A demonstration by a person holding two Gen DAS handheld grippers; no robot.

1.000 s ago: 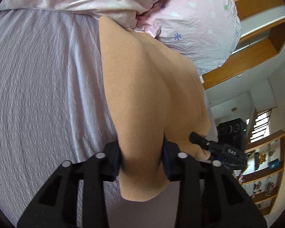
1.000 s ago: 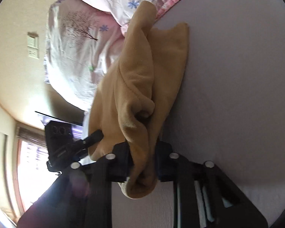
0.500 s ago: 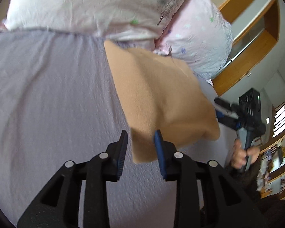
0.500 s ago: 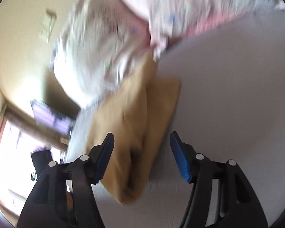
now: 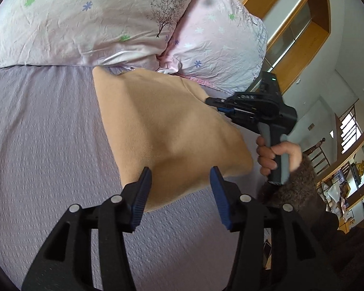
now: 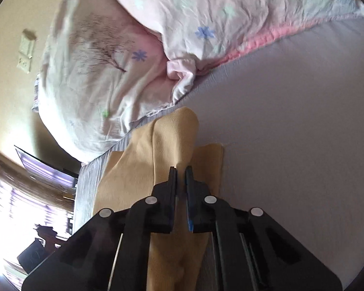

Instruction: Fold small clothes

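A tan fleece garment (image 5: 167,131) lies folded on the lavender bed sheet (image 5: 43,145), filling the middle of the left wrist view, its far edge up against the pink floral pillows (image 5: 104,21) across the top of the frame. At the bottom centre of that view the left hand-held gripper (image 5: 180,189) has its blue-padded jaws spread wide, one on each side of the garment's near corner, gripping nothing. At the right of the same frame the right hand-held gripper (image 5: 212,101) reaches in over the garment's far right edge, with the person's hand (image 5: 276,154) wrapped around its grey handle. In the right wrist view the right hand-held gripper (image 6: 180,169) sits at the bottom centre with its jaws drawn nearly together, only a thin slit between them; the garment (image 6: 167,145) lies right at the tips, but whether any cloth is pinched cannot be told. There the garment runs from the lower centre toward the pillows (image 6: 133,55) in the upper left, and the sheet (image 6: 291,133) fills the right side.
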